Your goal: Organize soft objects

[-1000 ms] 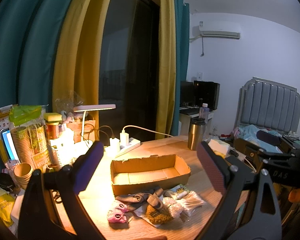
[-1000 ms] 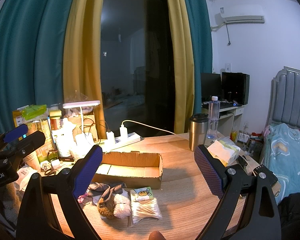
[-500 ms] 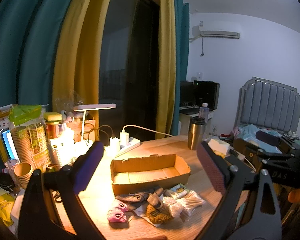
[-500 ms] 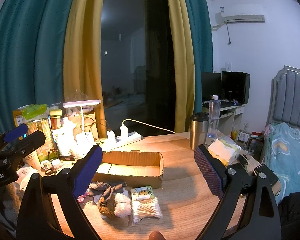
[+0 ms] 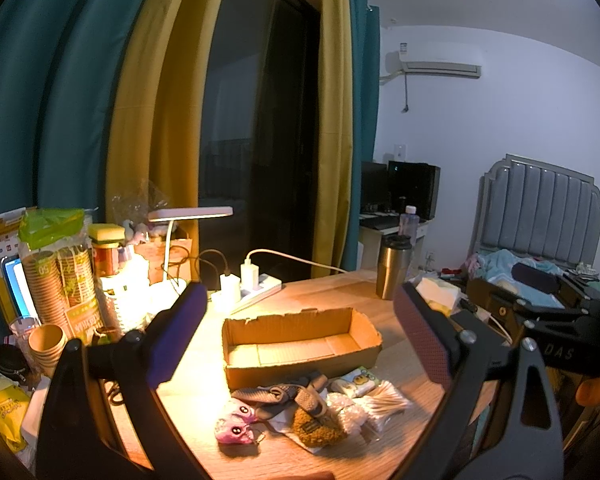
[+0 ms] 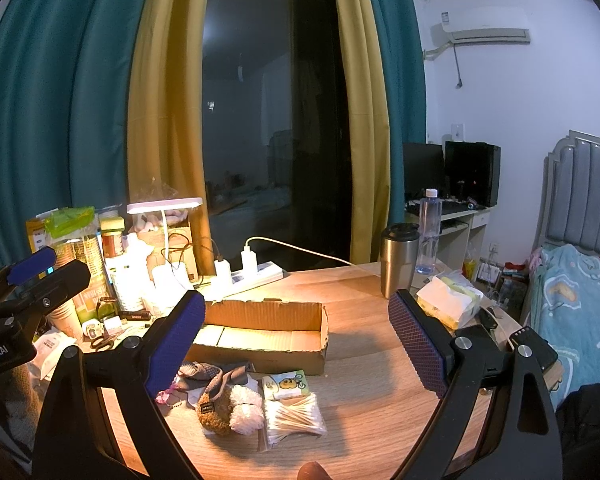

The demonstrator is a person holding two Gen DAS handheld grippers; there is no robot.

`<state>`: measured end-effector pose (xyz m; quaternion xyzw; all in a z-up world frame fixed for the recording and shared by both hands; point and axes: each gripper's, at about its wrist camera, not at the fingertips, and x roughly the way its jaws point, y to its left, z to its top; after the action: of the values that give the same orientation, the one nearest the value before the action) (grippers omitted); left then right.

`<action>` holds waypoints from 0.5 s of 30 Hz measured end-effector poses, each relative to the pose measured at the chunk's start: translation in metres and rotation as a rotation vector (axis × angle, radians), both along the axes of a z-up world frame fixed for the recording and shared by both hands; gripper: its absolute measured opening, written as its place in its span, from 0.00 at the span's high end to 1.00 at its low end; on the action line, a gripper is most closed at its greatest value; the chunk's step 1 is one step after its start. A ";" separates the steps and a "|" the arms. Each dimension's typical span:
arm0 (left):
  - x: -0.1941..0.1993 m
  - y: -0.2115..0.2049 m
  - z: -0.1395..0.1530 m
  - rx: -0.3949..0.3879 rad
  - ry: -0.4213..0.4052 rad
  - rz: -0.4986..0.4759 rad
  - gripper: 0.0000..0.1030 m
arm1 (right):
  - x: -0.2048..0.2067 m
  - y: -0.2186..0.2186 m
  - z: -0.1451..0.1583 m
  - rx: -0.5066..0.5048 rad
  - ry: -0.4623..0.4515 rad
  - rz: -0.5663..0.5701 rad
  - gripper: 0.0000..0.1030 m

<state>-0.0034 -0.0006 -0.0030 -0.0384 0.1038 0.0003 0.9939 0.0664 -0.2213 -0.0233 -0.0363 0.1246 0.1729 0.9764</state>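
Observation:
An empty cardboard tray (image 5: 300,340) (image 6: 260,332) lies on the wooden table. In front of it is a pile of small items: a pink plush (image 5: 234,428), grey gloves (image 5: 284,394) (image 6: 216,374), a brown fuzzy plush (image 5: 318,428) (image 6: 214,410), a white fluffy ball (image 6: 246,406), a bag of cotton swabs (image 5: 384,400) (image 6: 294,416) and a tissue pack (image 6: 286,384). My left gripper (image 5: 296,340) and right gripper (image 6: 294,340) are both open and empty, held above the table short of the pile.
Paper cups (image 5: 56,280), jars and a lit desk lamp (image 5: 190,214) crowd the table's left. A power strip (image 5: 252,290) lies behind the tray. A steel tumbler (image 6: 398,260), a water bottle (image 6: 428,232) and a tissue box (image 6: 450,300) stand at the right.

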 end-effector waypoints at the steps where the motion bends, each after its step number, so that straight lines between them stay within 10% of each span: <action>1: 0.000 0.000 0.000 0.000 0.000 0.001 0.08 | 0.000 0.000 0.000 0.000 0.000 0.001 0.08; 15: -0.001 0.000 0.000 0.000 0.001 0.001 0.08 | 0.000 0.001 -0.002 0.000 0.004 0.000 0.08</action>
<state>-0.0041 -0.0005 -0.0034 -0.0386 0.1041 0.0008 0.9938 0.0664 -0.2200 -0.0250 -0.0361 0.1264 0.1731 0.9761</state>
